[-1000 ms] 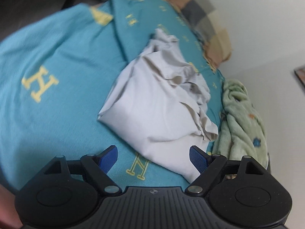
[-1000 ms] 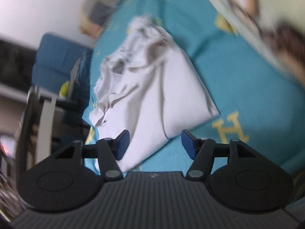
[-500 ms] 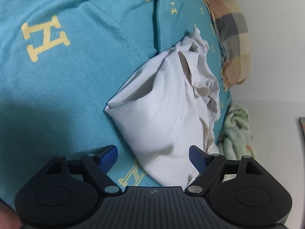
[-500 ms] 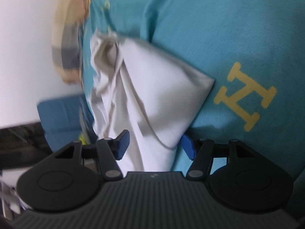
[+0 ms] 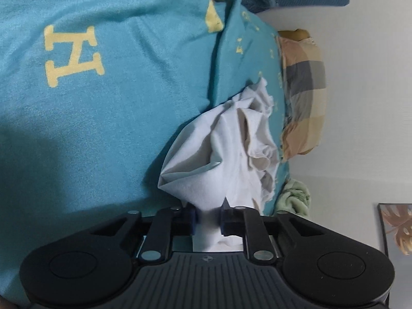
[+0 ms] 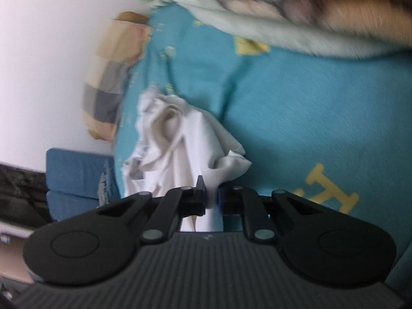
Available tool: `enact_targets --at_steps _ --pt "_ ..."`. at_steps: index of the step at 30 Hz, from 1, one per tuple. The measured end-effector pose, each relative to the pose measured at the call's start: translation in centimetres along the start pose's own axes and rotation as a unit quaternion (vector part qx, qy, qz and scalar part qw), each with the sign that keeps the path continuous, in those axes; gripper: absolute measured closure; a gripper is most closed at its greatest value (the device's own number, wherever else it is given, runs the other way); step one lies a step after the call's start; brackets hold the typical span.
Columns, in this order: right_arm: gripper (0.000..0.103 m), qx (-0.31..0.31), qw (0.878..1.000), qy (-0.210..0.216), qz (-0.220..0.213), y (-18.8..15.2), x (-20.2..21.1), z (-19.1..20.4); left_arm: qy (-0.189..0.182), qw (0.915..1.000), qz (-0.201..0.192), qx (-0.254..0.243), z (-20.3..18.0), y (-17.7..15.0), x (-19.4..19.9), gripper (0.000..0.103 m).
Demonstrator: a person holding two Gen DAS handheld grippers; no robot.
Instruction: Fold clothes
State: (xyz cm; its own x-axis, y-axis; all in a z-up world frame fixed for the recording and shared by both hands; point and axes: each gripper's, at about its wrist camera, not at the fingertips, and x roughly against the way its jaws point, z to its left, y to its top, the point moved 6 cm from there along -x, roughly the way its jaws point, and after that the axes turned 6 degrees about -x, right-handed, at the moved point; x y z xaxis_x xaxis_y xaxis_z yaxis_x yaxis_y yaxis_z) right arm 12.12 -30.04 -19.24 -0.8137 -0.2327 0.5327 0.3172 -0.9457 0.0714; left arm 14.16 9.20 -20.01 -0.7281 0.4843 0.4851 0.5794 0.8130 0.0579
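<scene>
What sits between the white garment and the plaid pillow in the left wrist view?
Only a narrow strip of the teal blanket; the white garment lies apart from the plaid pillow. The left wrist view shows this most clearly.

Home bedroom. Bed takes up most of both views, covered in a teal blanket with yellow "H" letters. Checked pillow in orange, grey and yellow sits at the bed's edge against a plain white wall. Green fleece throw bunched beside it. Blue upholstered seat next to the bed. Framed leaf print on the wall. Crumpled white garment lies on the blanket.
</scene>
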Motion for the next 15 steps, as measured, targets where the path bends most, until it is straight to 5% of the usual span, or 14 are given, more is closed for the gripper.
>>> enact_targets --at_steps 8,15 --pt "0.093 0.063 0.996 0.052 -0.023 0.0 5.2 4.1 -0.063 0.996 -0.014 -0.062 -4.8 -0.7 5.6 0.092" --pt "0.093 0.047 0.995 0.087 -0.013 -0.8 12.8 4.3 -0.101 0.9889 -0.02 -0.107 -8.3 -4.3 12.4 0.092"
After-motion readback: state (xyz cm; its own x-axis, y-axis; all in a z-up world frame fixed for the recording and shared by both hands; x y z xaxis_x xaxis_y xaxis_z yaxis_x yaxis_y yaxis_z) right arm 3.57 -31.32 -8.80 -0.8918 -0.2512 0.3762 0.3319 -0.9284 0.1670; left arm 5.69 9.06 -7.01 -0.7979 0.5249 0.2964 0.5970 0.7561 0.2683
